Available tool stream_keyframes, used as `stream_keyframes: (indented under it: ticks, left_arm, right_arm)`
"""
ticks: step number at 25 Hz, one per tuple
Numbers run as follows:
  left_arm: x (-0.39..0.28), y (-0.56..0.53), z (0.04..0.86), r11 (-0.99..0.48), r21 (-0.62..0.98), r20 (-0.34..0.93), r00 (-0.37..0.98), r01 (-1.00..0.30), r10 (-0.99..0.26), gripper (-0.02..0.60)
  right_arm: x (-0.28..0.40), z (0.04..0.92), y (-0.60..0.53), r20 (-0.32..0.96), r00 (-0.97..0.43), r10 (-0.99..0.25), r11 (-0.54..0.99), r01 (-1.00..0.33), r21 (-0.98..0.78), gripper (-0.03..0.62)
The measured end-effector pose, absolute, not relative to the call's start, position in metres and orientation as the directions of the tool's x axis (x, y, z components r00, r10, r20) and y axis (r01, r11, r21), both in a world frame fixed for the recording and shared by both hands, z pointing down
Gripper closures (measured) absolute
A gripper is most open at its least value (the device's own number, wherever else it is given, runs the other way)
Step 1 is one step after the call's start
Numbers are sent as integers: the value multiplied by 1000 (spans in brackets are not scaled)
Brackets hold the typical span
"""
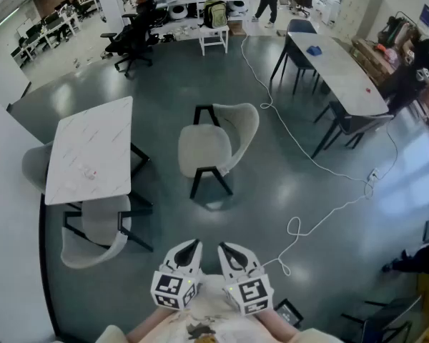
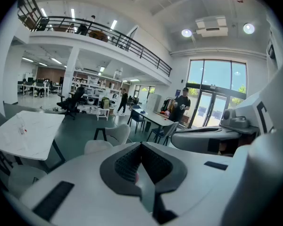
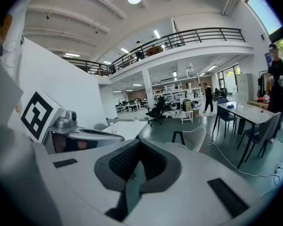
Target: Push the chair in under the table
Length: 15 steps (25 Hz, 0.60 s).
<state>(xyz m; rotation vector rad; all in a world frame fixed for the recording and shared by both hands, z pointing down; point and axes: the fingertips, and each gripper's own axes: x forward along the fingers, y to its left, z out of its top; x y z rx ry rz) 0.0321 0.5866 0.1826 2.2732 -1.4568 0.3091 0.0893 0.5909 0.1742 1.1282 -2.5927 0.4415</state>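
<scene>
Found left claw [image 1: 189,247] and right claw [image 1: 227,249] both pinched shut, pads together, gripping nothing. Located chair [image 1: 216,147] standing free on the floor ahead of both claws, well apart; desk [image 1: 93,148] ahead, off to the left claw's left. Judged chair rigid on black legs, padded shell slightly yielding, probably light enough to slide, liable to tip if shoved high. Recommend pressing closed tips against the backrest, on the side away from the desk. Seen in head view alone: floor gap between chair and desk, white cable [image 1: 307,156] right of the right claw. Seen in gripper views alone: chair's upright side profile.
</scene>
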Motion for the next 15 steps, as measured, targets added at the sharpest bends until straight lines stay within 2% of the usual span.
stream_keyframes:
  ticks: [12, 15]
  left_arm:
    - [65, 568, 189, -371, 222, 421, 432, -902, -798, 572]
    - [78, 564, 190, -371, 216, 421, 429, -903, -799, 572]
  right_arm:
    - [118, 181, 572, 375, -666, -645, 657, -734, -172, 586]
    - [127, 182, 569, 357, -677, -643, 642, -731, -231, 585]
